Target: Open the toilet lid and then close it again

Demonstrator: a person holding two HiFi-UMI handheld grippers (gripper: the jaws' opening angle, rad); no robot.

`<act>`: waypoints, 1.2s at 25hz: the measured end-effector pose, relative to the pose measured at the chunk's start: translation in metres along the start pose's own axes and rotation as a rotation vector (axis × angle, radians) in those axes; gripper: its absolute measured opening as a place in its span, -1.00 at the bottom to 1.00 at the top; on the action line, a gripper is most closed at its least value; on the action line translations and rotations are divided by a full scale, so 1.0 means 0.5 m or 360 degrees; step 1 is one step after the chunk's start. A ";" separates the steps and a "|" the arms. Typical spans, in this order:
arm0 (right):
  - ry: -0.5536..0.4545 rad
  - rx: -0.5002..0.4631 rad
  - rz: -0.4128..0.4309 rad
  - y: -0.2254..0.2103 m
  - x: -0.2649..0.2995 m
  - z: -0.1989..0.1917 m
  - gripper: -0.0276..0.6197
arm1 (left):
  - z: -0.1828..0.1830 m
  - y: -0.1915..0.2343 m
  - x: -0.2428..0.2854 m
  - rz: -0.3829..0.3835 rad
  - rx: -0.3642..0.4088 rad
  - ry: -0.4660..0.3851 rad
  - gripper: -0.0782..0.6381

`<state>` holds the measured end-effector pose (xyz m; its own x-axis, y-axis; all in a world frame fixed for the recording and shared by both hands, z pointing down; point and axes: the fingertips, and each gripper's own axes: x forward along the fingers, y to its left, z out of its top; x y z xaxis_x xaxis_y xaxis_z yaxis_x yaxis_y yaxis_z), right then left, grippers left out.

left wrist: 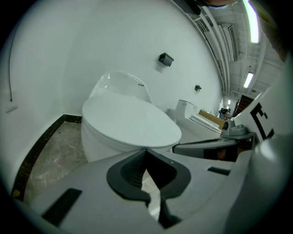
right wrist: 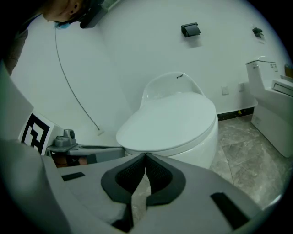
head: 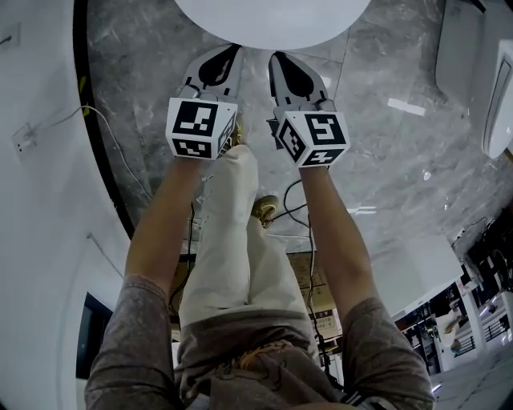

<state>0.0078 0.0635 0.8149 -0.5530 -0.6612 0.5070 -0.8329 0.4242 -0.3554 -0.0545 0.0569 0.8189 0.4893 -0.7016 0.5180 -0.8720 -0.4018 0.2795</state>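
A: Where did the toilet [right wrist: 215,146] stand?

B: On the grey marble floor [head: 385,160], backed against the white wall [right wrist: 137,45]. In the head view its lid [head: 272,20] filled the top centre, lying flat and closed on the bowl.

A: And the grippers?

B: The left gripper [head: 227,54] and right gripper [head: 282,60] sat side by side just below the lid's front edge. Each had its jaws together, with nothing between them.

A: How should the lift have gone?

B: I'd have slid both closed tips under the front rim, spaced evenly. Then raise them together along the hinge's arc, so the lid neither slipped nor slammed.

A: Anything in the way?

B: Nothing between tips and lid. In the right gripper view a second toilet [right wrist: 270,105] stood at the right edge, well apart. A thin cable [right wrist: 73,87] ran down the wall at upper left, and a small black fixture [right wrist: 191,29] hung above.
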 end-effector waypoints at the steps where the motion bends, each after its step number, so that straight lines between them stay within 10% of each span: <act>1: 0.0000 0.0007 -0.0001 -0.001 0.002 0.002 -0.83 | 0.000 0.000 0.001 -0.0006 0.0000 0.0001 -0.76; 17: 0.0058 0.0094 -0.0044 0.028 -0.013 0.064 -0.83 | 0.071 -0.017 -0.044 -0.0060 -0.0069 -0.0028 -0.76; 30: -0.0007 0.0062 -0.0139 0.089 -0.105 0.315 -0.83 | 0.324 -0.066 -0.130 -0.0149 -0.0055 -0.0121 -0.76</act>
<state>0.0028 0.0194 0.6487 -0.4779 -0.6972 0.5342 -0.8767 0.3405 -0.3399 -0.0558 0.0203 0.6449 0.5670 -0.7050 0.4260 -0.8217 -0.4482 0.3519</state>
